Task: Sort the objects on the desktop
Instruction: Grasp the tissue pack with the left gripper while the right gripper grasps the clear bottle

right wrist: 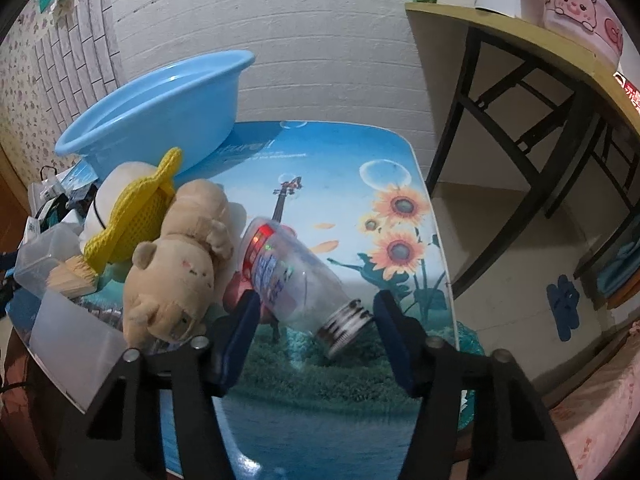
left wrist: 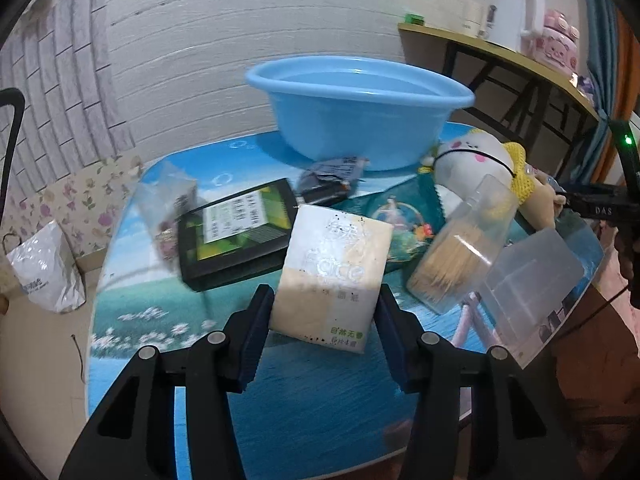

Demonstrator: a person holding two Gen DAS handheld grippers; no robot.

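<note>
Your sorting looks barely begun, as far as these views tell: the blue basin (left wrist: 360,116) at the upper centre of the left view shows nothing inside over its rim, though its bottom is hidden from you, and the printed tabletop (left wrist: 168,304) below it is crowded. A black-framed box (left wrist: 240,232) lies left of centre, a dark packet (left wrist: 332,180) just under the basin, a white plush doll (left wrist: 472,156) at the right, and a clear tub of toothpicks (left wrist: 452,260) with a clear box (left wrist: 532,280) toward the right edge. All of that is left for you to clear. Your left gripper (left wrist: 324,312), at the bottom centre, stands at a middling width around the tissue pack (left wrist: 336,276); its blue pads sit right against the pack's two long sides near the lower end, so judge it a grip just taken, with the pack lying across the table's middle. In the right view, your right gripper (right wrist: 314,320) straddles the neck end of a clear plastic bottle (right wrist: 292,276) lying on its side at centre, beside a tan plush bear (right wrist: 180,272). The left pad meets the bottle's wall, but a sliver of gap shows between the right pad and the threaded neck, so you do not have it clamped yet.
</note>
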